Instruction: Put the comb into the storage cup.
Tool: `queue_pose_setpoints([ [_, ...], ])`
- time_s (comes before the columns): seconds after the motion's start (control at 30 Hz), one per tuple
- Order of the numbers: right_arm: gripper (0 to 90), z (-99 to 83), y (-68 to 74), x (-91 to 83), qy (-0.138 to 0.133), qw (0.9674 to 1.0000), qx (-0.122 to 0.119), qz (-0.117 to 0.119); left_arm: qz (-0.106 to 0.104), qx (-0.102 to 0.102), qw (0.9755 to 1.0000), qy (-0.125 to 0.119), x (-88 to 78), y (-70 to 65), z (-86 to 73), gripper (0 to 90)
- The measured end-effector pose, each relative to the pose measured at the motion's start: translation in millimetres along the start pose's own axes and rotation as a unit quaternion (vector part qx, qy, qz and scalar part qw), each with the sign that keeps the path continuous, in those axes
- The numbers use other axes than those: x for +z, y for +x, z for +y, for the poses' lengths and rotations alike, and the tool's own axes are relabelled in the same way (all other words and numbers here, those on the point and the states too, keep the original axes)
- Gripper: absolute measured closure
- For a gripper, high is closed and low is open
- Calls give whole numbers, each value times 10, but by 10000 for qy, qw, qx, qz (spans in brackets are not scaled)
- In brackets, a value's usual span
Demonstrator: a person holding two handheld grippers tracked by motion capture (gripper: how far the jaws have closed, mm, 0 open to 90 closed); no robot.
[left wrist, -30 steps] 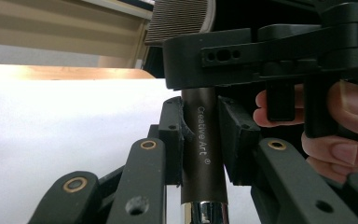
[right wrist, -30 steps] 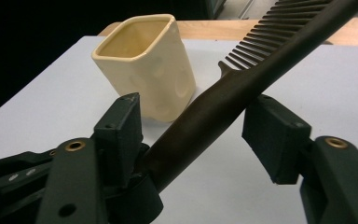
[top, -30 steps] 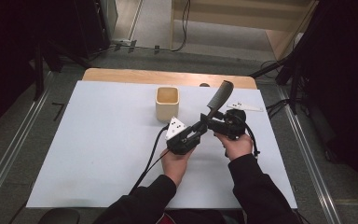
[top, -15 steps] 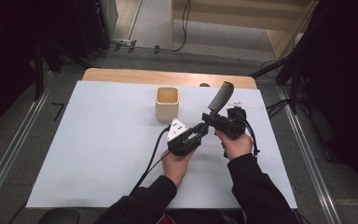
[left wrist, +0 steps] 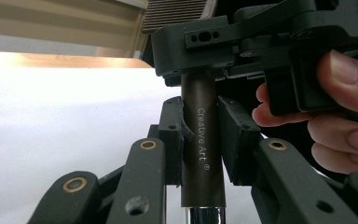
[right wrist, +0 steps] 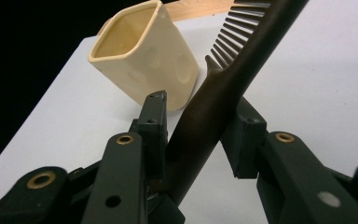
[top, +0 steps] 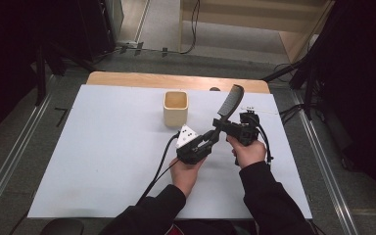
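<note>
A: What is being held?
B: One dark brown plastic comb [top: 230,103], with a round handle lettered "Creative Art" and a row of fine teeth, raised at a slant above the white table sheet [top: 103,161].
A: And the jaws?
B: The left gripper [left wrist: 200,140] pinches the handle; the right gripper [right wrist: 200,121] has just been closing around the handle further up, its pads at the handle.
A: Anything else?
B: One cream square ceramic cup [top: 176,107], standing just beyond.

a cream square cup [top: 176,107] stands on the white mat [top: 103,147] covering a wooden table [top: 127,78].
</note>
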State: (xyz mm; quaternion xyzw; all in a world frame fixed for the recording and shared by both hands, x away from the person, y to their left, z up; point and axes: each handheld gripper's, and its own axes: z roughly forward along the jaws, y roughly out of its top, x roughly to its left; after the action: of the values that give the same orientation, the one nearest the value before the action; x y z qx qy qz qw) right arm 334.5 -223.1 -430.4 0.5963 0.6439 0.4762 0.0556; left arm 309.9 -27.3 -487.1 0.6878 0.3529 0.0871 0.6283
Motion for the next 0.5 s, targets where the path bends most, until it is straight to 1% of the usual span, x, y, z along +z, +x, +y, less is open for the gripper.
queue_pose_setpoints([
  [0.3,652,10,-1,-4,45,10000,74,42,-5,-3,10000,65,5,1,-9,726],
  [0.5,671,18,-16,-5,110,9997,185,146,-31,-33,10000,83,13,5,-17,724],
])
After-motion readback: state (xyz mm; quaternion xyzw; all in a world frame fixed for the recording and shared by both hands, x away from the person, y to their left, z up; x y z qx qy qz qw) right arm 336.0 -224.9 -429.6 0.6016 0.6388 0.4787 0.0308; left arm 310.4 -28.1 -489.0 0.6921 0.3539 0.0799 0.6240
